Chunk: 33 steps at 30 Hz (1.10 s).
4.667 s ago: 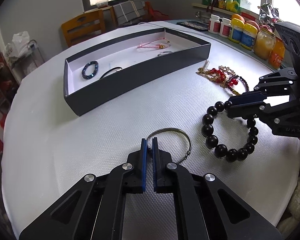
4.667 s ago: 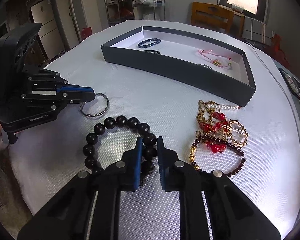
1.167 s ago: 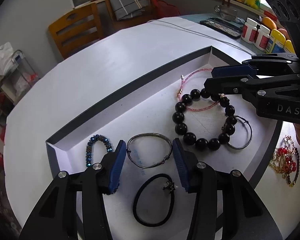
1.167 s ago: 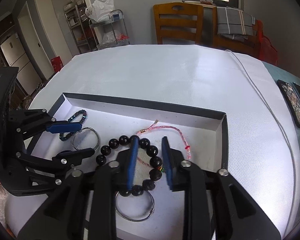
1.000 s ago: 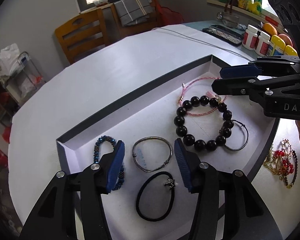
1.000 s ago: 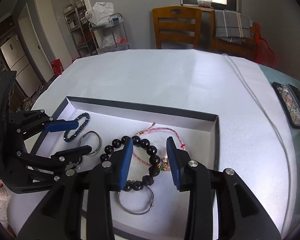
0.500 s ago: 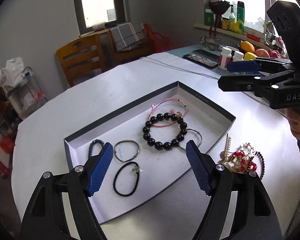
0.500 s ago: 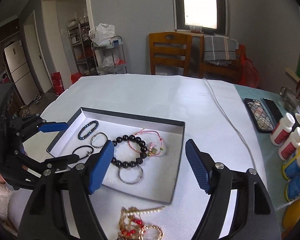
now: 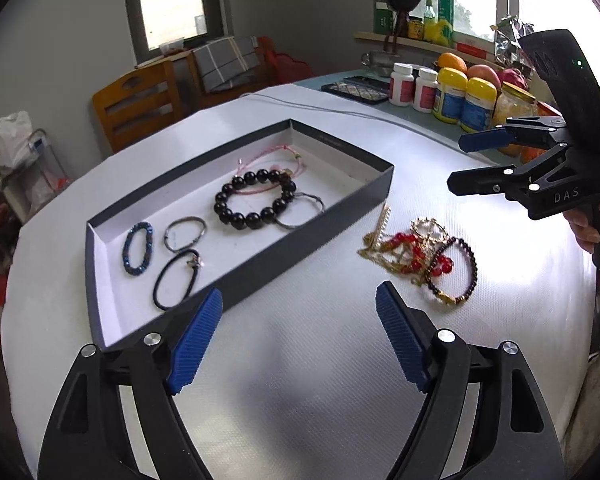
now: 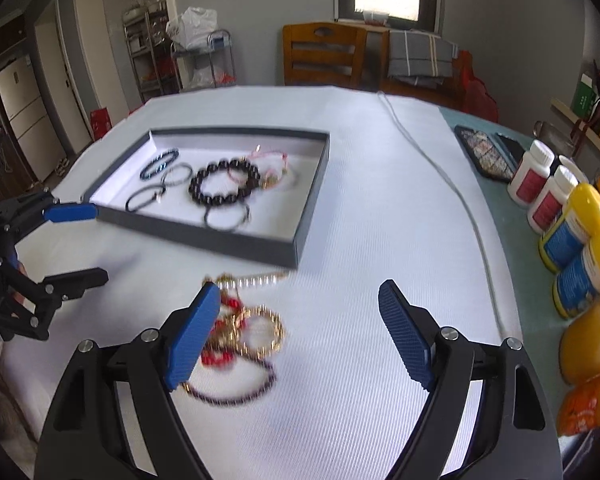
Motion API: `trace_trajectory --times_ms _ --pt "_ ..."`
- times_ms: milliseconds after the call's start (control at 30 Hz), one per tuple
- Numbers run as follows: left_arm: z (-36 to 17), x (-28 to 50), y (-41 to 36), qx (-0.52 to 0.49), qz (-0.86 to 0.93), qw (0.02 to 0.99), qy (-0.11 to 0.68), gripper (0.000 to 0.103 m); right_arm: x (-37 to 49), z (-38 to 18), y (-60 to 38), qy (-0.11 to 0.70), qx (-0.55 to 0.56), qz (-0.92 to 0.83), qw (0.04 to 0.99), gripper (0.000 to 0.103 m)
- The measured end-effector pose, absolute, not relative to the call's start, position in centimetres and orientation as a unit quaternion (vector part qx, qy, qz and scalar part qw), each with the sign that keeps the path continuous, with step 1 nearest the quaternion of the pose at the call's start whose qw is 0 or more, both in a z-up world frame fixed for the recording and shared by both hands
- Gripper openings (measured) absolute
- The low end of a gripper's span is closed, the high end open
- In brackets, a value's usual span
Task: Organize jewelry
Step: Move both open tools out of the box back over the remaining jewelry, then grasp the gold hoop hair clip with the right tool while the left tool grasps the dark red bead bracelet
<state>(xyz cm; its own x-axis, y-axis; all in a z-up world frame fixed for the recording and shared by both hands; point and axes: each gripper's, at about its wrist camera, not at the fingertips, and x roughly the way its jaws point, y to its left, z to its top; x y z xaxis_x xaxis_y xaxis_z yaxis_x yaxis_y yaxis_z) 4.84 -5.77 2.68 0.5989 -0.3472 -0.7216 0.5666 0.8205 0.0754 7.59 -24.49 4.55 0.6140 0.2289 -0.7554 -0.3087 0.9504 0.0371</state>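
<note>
A shallow dark box [image 9: 312, 216] with a white floor sits on the white table [image 9: 320, 380], left of centre in the left wrist view and upper left of centre in the right wrist view [image 10: 260, 246]. Inside it, at the left end, lie a blue bead bracelet [image 9: 139, 248], a thin metal bangle [image 9: 185, 233] just beside it, and a black cord bracelet [image 9: 177, 279] below them. Toward the middle of the box rests a ring of large black beads [image 9: 255, 197], lying over a pink cord bracelet [image 9: 276, 160] and touching a thin wire hoop [image 9: 300, 210] at its lower right. Outside the box, just beside its right end, a tangled pile of jewelry [image 9: 420, 256] lies on the table: gold chain, red beads, a pearl strand and a dark bead loop. The left gripper [image 9: 300, 334] at the bottom of its own view has just spread its jaws wide, with nothing between them. The right gripper [image 10: 300, 336] has likewise just been opening and holds nothing; the pile [image 10: 240, 332] lies blurred under its left finger. Bottles [image 10: 572, 236] stand along the right edge.
</note>
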Motion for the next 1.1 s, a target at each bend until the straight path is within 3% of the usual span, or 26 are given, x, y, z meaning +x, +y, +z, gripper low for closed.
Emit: trace_trajectory --times_ms 333,767,1100 --pt "0.6 3.2 -7.3 0.145 -0.271 0.868 0.389 0.082 6.3 1.2 -23.7 0.442 -0.064 0.177 0.877 0.079" --pt "-0.1 2.7 -8.4 0.157 -0.283 0.86 0.395 0.082 7.9 0.1 -22.0 0.453 -0.079 0.19 0.867 0.054" --pt "-0.2 2.5 -8.6 0.156 -0.289 0.858 0.395 0.082 9.0 -0.3 -21.1 0.462 -0.079 0.195 0.861 0.053"
